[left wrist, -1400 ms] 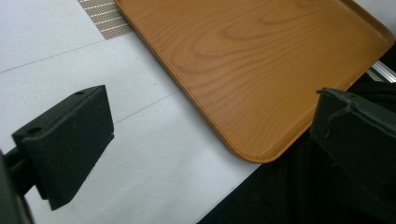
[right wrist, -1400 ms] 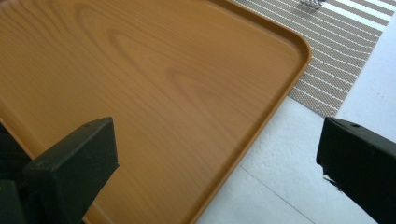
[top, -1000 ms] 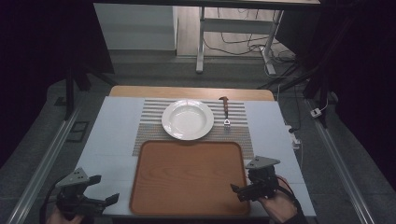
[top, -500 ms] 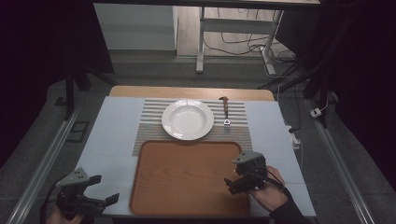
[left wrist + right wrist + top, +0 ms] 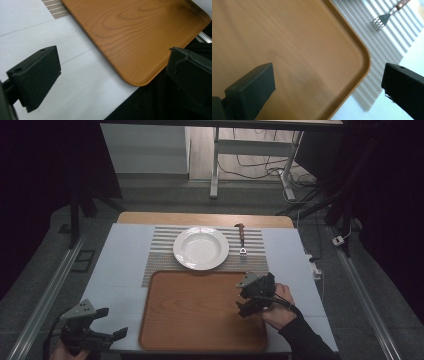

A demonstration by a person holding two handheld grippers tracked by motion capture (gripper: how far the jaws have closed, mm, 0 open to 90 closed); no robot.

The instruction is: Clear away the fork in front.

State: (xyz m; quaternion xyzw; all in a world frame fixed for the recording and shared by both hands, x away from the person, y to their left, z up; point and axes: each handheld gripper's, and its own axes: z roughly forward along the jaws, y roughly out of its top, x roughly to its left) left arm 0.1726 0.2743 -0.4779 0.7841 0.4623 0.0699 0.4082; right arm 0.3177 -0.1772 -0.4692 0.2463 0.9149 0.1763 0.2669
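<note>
Looking from the high view, I see a wooden tray lying on the white table, and there is nothing in it. Behind the tray, a white plate sits on a striped placemat, and the plate also holds nothing. A fork with a dark handle lies on the mat just beside the plate, on its right side.

My right gripper hangs above the right part of the tray with its jaws spread apart and nothing between them; in the right gripper view I see the tray corner and the fork farther off. My left gripper is at the near left corner of the table, beside the tray, also released and holding nothing.

Behind the table there is a grey floor, metal legs of another table and some cables. The room around is dark.
</note>
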